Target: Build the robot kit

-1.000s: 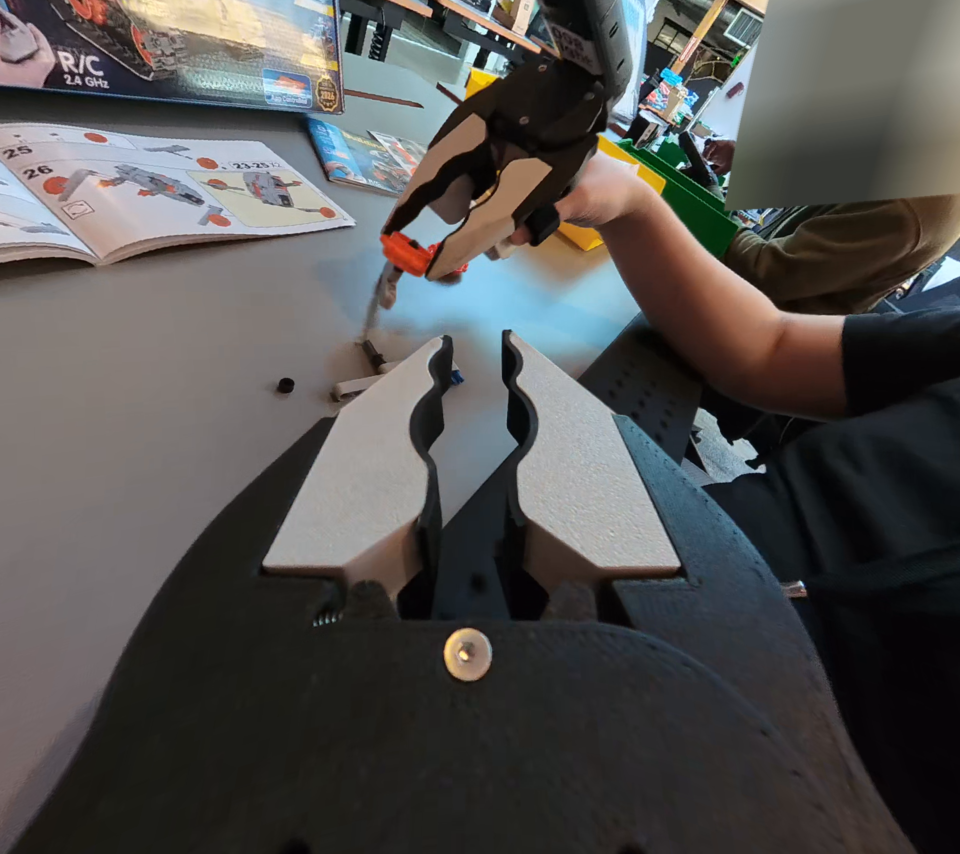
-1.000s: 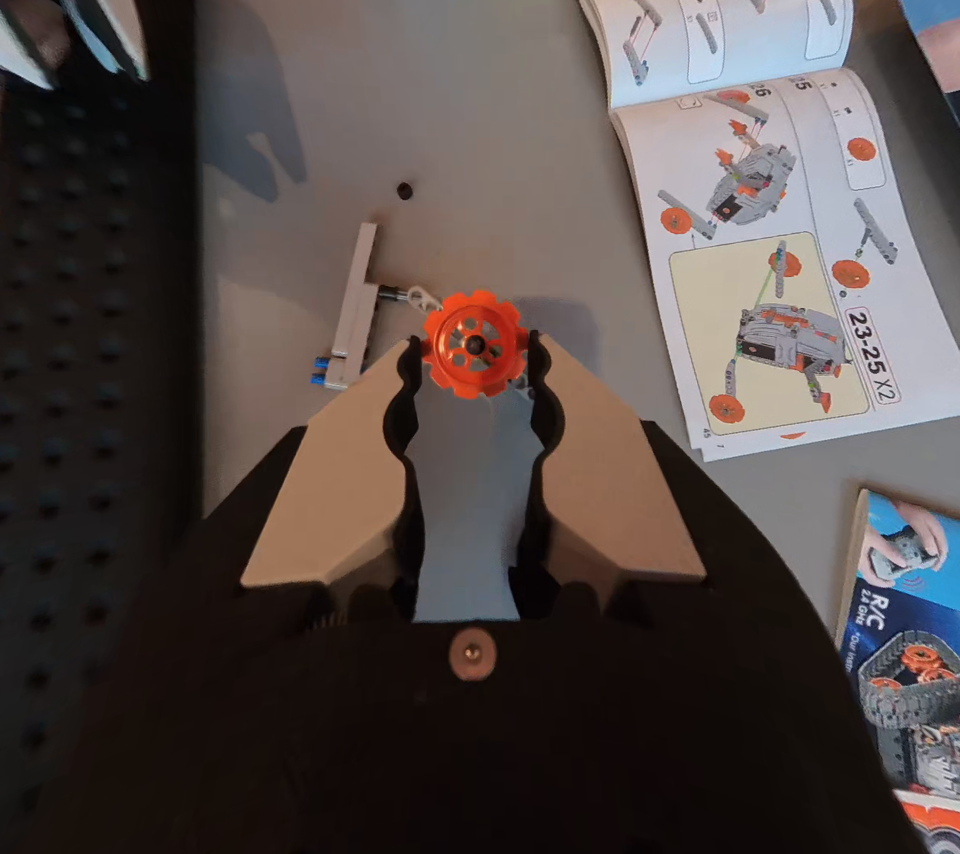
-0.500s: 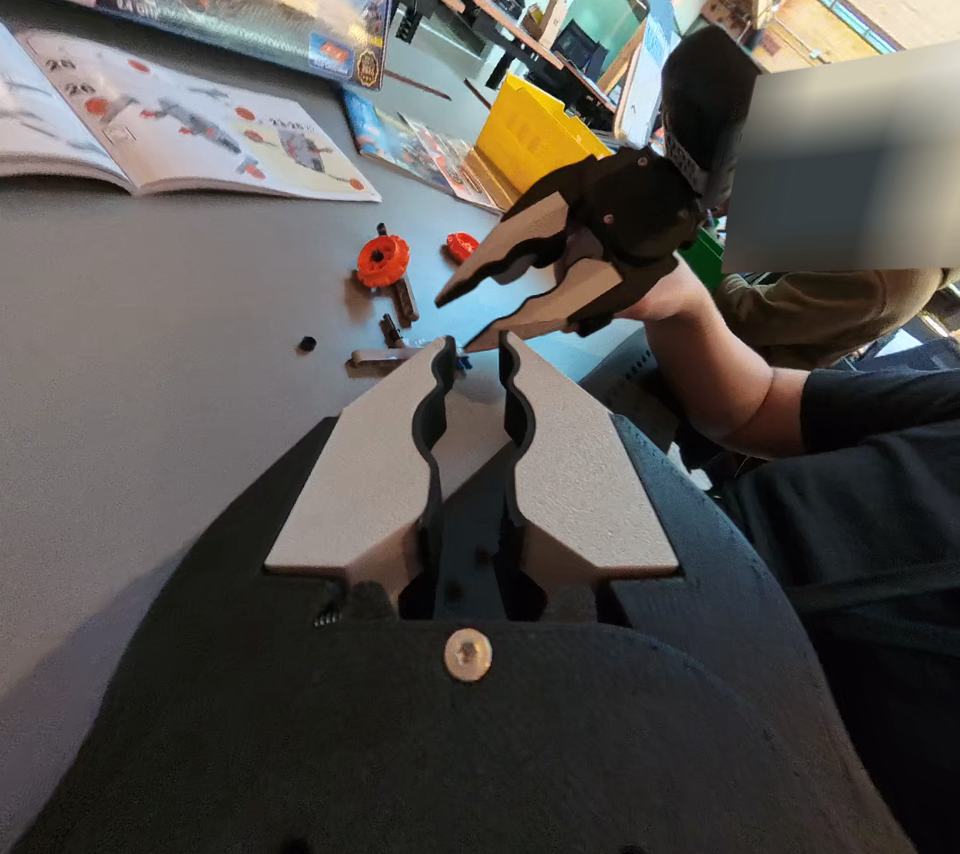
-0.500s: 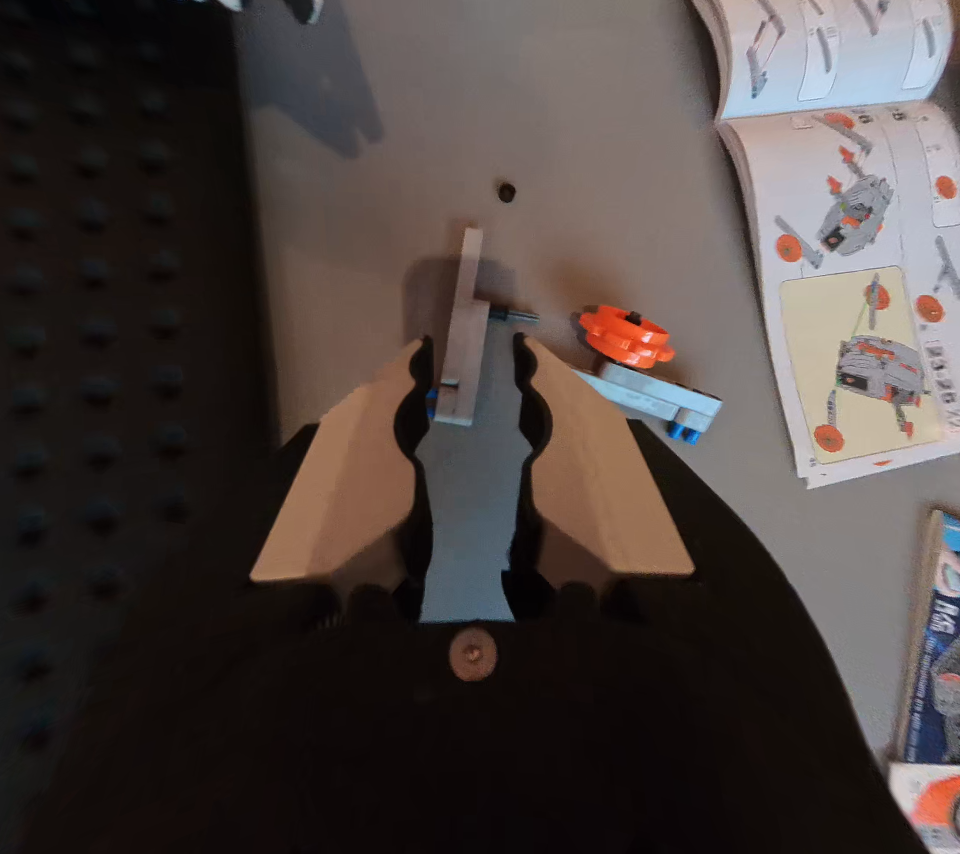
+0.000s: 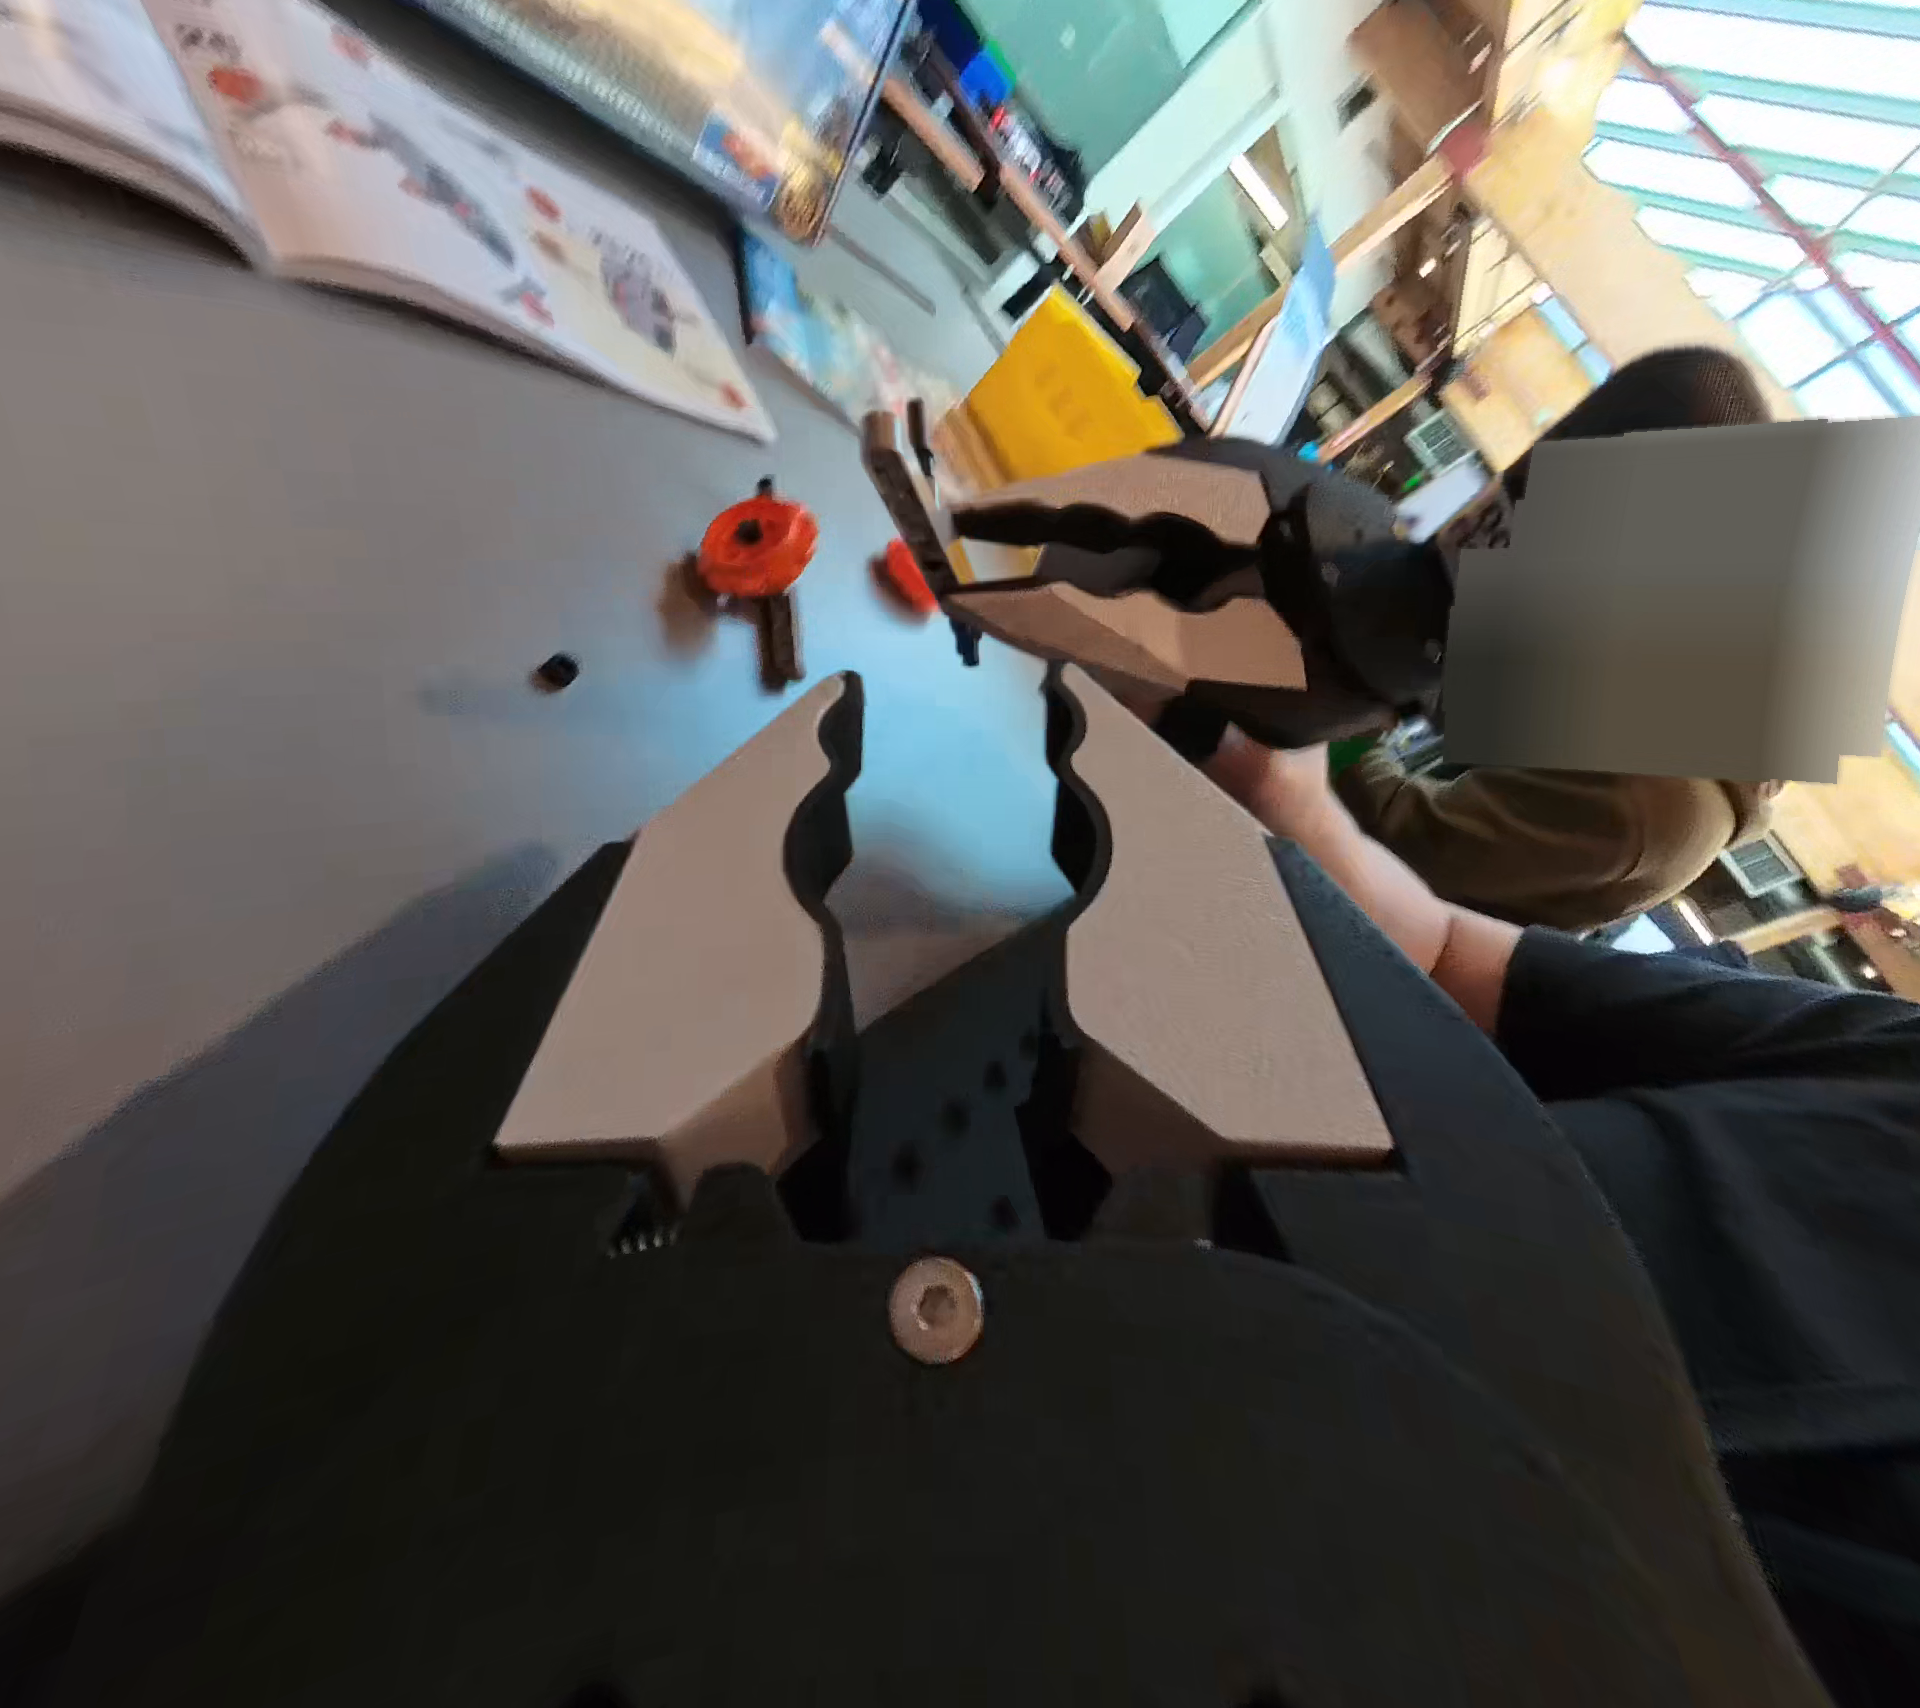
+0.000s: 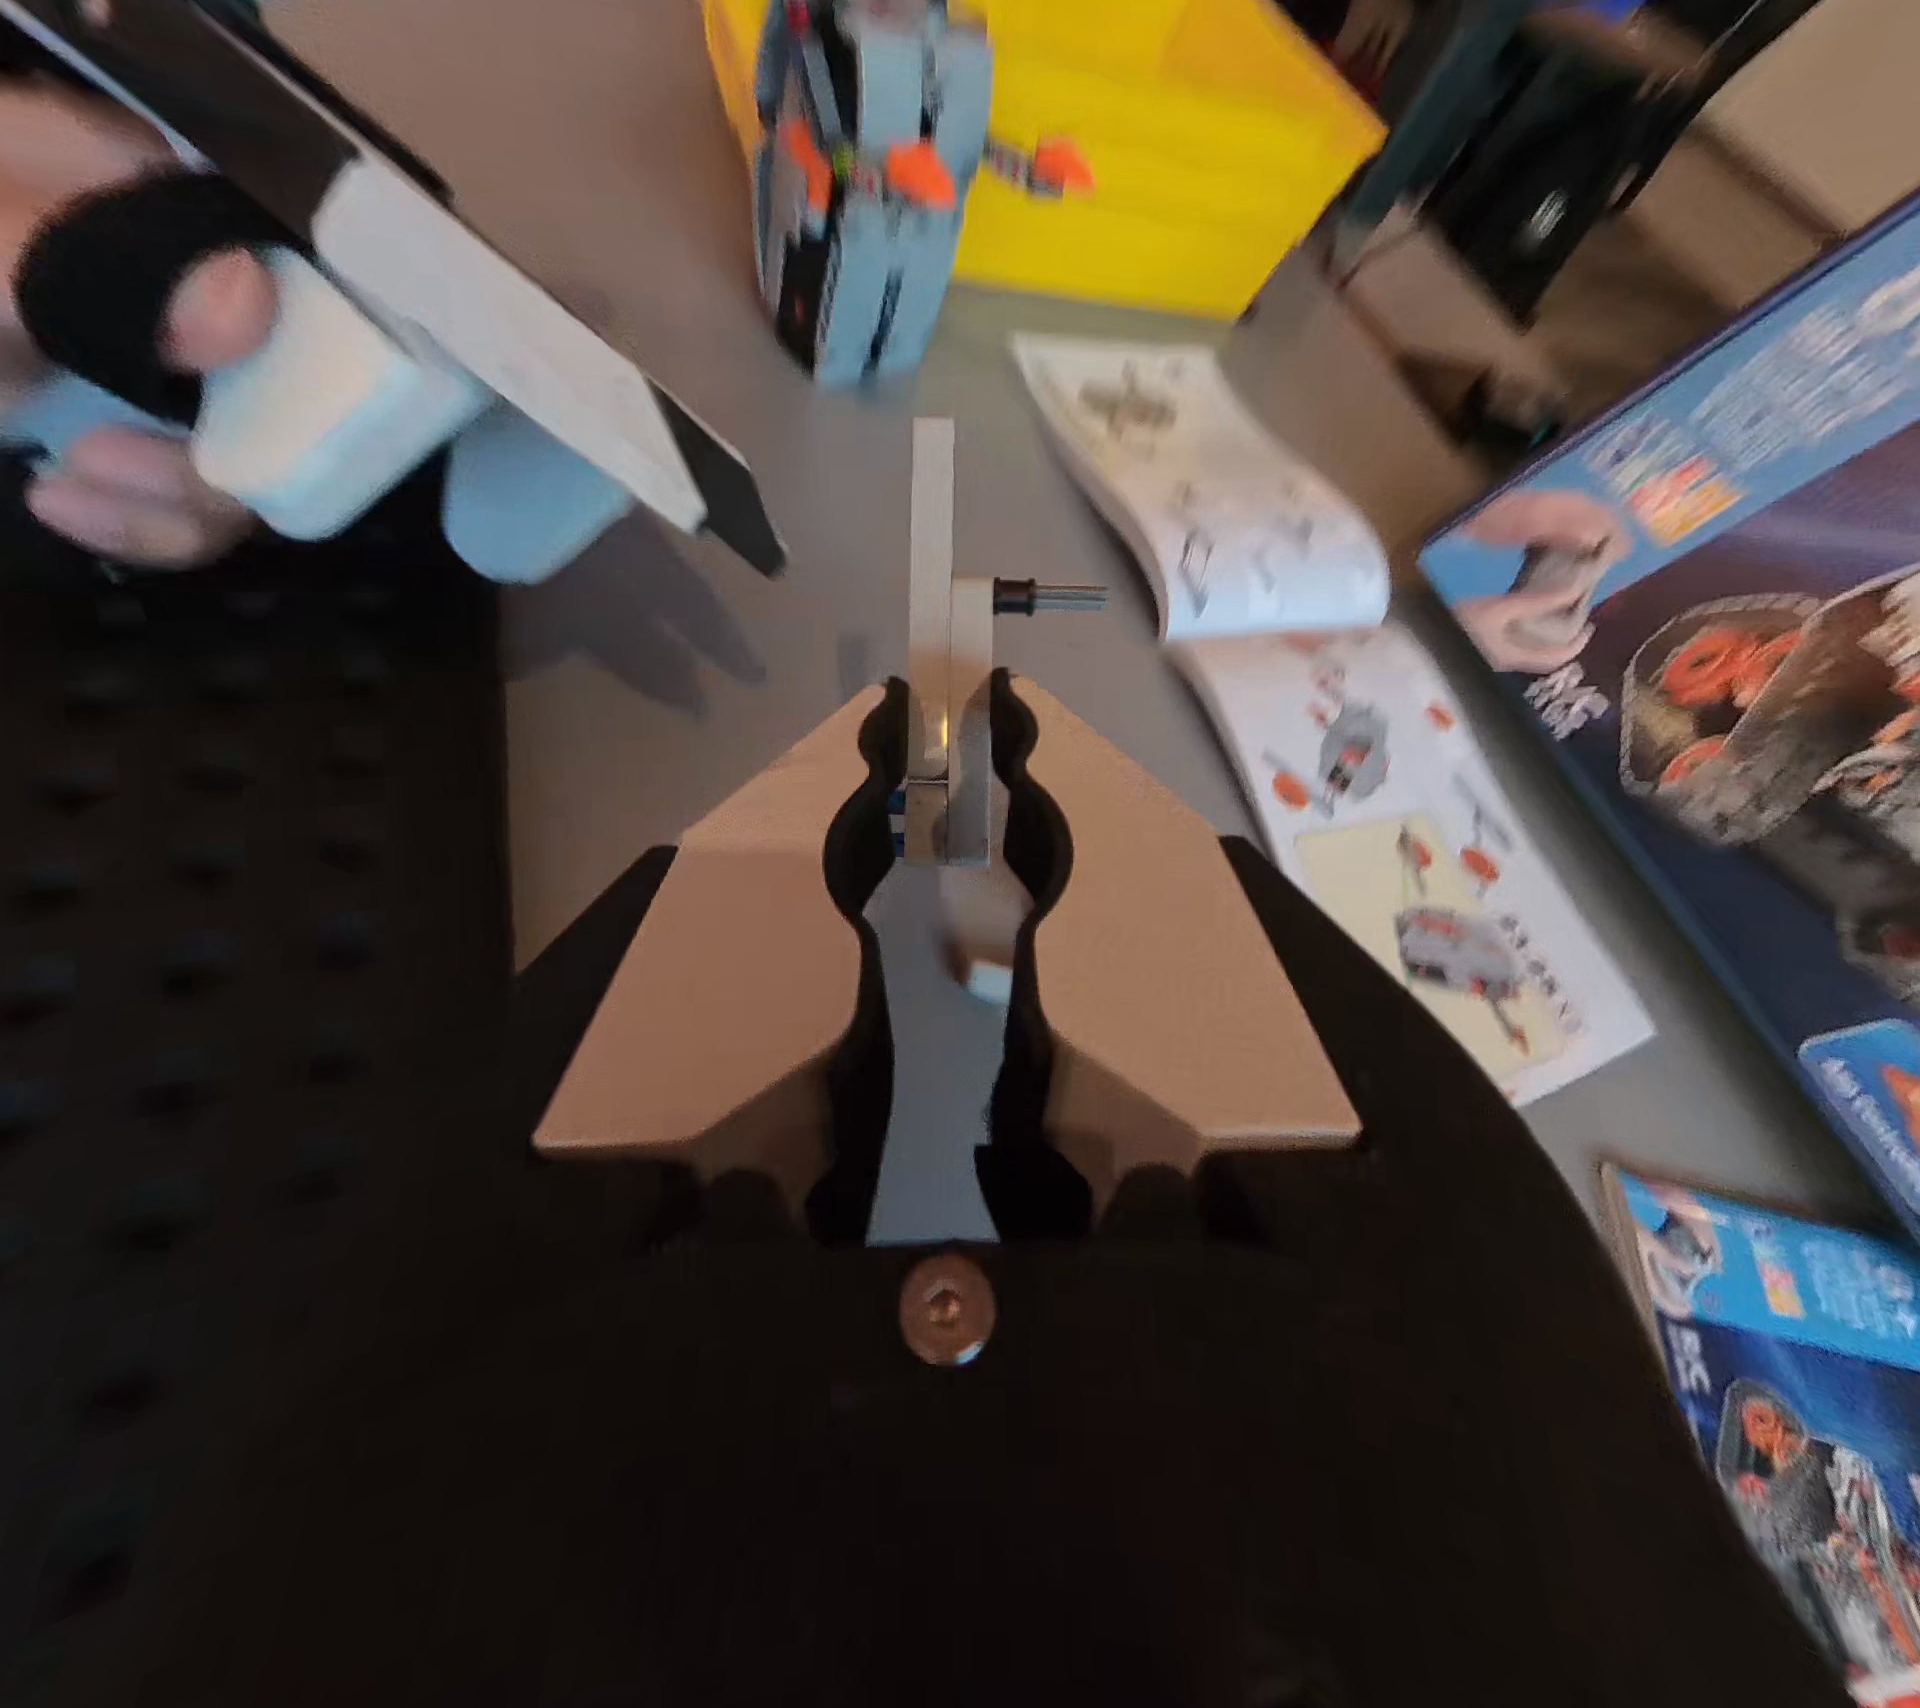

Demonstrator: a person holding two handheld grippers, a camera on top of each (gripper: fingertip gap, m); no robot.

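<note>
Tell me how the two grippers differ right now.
The right gripper is shut on the grey beam piece and holds it off the table; the left gripper is open and empty. The right one's jaws stand narrow around the piece; the left one's stand wide over bare table. Both have tan fingers on black bodies.

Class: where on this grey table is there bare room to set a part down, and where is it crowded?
Bare: the table between the booklet and the left claw. Crowded: around the orange wheel, near the right claw gripping a grey beam.
</note>
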